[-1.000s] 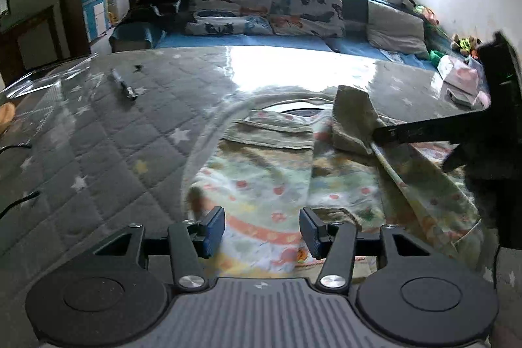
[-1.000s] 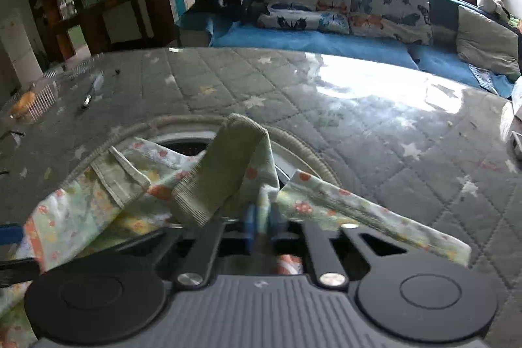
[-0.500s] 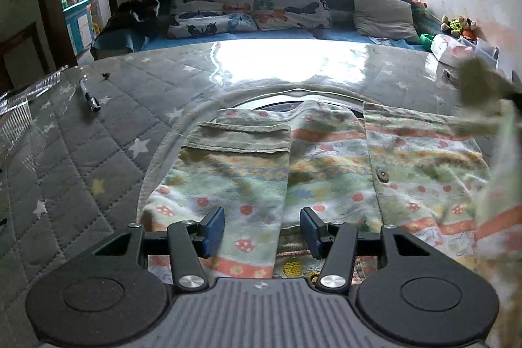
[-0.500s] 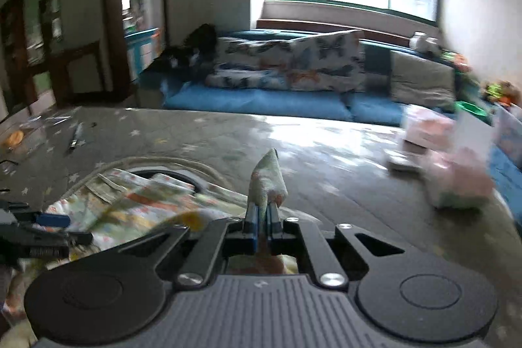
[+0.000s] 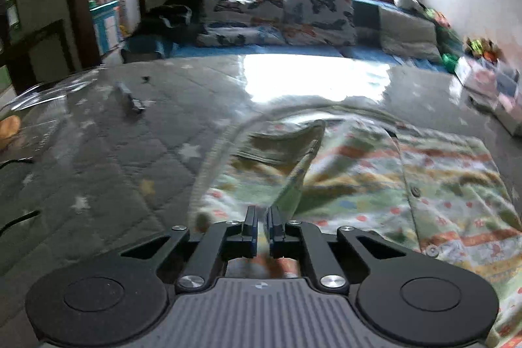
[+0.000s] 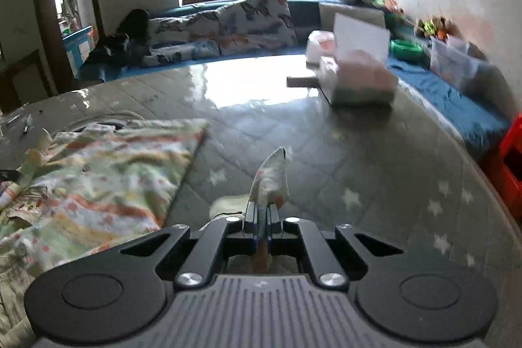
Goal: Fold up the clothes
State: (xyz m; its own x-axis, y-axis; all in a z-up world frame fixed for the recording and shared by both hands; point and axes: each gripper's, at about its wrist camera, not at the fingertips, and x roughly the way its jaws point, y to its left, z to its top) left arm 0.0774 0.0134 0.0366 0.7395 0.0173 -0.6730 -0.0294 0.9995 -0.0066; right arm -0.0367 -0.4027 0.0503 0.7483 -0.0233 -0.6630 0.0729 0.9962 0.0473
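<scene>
- Pinching a fold of the pastel patterned garment [image 5: 450,185], the left claw [image 5: 262,229] is pressed together on cloth.
- Right claw [image 6: 262,225] likewise grips a peaked corner.
- Garment lies spread across the quilted, star-printed surface [image 5: 107,158], its cuffed sleeve [image 5: 280,142] reaching away.

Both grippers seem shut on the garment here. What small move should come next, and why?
Probably draw both ends outward to flatten it: the left gripper and right gripper each pinch cloth, yet the garment lies rumpled on the table.
</scene>
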